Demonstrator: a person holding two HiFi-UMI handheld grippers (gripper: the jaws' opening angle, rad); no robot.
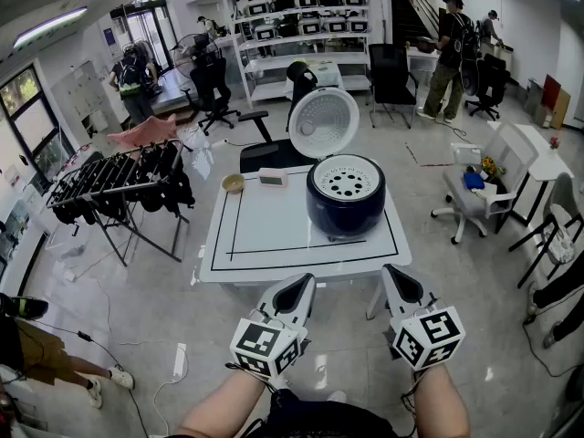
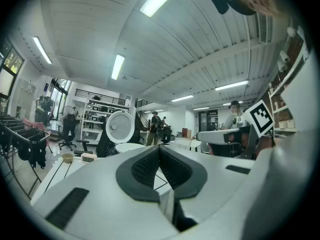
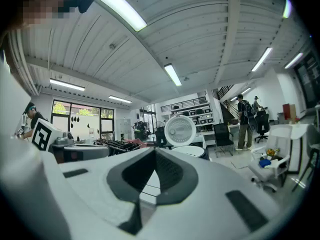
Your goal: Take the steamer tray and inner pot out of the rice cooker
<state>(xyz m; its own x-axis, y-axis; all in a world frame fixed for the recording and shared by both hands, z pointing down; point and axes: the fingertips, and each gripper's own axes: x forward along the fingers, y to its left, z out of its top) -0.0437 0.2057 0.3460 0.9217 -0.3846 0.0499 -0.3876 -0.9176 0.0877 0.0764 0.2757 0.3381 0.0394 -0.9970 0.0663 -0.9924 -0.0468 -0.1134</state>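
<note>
hovering closed and empty before any reach, left hand-held gripper (image 1: pixel 297 292) and right hand-held gripper (image 1: pixel 402 286) must likely open for the steamer tray (image 1: pixel 346 181).

The rice cooker (image 1: pixel 345 215) stands on the table (image 1: pixel 274 235), steamer tray (image 1: pixel 347 181) inside, bowl (image 1: pixel 233 182) to its left

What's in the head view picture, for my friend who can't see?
A dark rice cooker stands open on a white table, a holed white steamer tray in its top. Nearer, short of the table, a person holds the left gripper and right gripper, jaws shut and empty.
</note>
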